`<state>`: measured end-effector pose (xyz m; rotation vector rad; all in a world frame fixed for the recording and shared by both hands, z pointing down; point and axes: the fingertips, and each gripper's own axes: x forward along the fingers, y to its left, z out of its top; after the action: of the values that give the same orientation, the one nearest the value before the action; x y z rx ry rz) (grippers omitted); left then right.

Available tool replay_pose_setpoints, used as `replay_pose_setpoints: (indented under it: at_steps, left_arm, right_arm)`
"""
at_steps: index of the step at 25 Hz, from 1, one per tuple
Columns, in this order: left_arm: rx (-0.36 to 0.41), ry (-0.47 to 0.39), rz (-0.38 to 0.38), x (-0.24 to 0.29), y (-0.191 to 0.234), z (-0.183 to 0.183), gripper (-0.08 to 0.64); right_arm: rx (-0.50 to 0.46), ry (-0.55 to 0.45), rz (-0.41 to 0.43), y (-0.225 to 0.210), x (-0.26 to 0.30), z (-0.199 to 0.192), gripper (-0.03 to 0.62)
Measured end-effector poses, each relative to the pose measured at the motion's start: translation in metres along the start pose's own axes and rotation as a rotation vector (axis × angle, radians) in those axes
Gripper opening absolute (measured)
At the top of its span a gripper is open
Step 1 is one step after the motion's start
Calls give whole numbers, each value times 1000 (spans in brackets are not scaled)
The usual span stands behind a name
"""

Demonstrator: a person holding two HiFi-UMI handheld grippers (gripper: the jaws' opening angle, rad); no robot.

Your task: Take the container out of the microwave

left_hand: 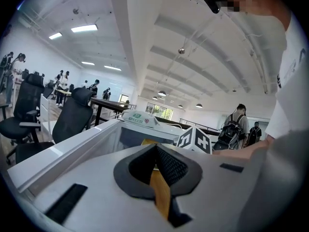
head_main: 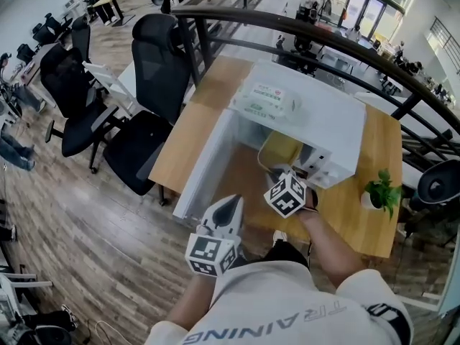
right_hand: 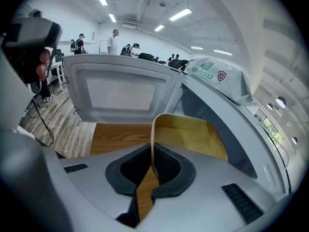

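Nearest the person, the left gripper is held low in front of the white shirt. In the left gripper view its jaws are pressed together with nothing between them, and a strip of wooden table shows through the gap below the pads. Just beyond it, to its right, the right gripper points steeply down at the mouth of the microwave. In the right gripper view its jaws are clamped on the thin near wall of the yellow container, one pad inside the rim and one outside. The container sits at the front of the microwave's open cavity, its near edge at the opening; whether it rests on the cavity floor I cannot tell. The microwave door stands swung wide open to the left, over the wooden table. A pack of wet wipes lies on top of the microwave. A small potted plant stands on the table to the right, apart from the microwave. Black office chairs stand left of the table, and a dark curved railing runs behind it.
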<state>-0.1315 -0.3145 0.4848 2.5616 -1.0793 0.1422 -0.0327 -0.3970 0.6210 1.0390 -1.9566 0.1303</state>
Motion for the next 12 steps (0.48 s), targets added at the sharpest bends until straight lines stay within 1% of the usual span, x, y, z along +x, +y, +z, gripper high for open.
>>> replay_pose_setpoints:
  at_steps: [12]
  left_arm:
    - [67, 4, -95, 2, -14, 4, 32]
  right_arm:
    - [35, -45, -8, 42, -85, 1, 34]
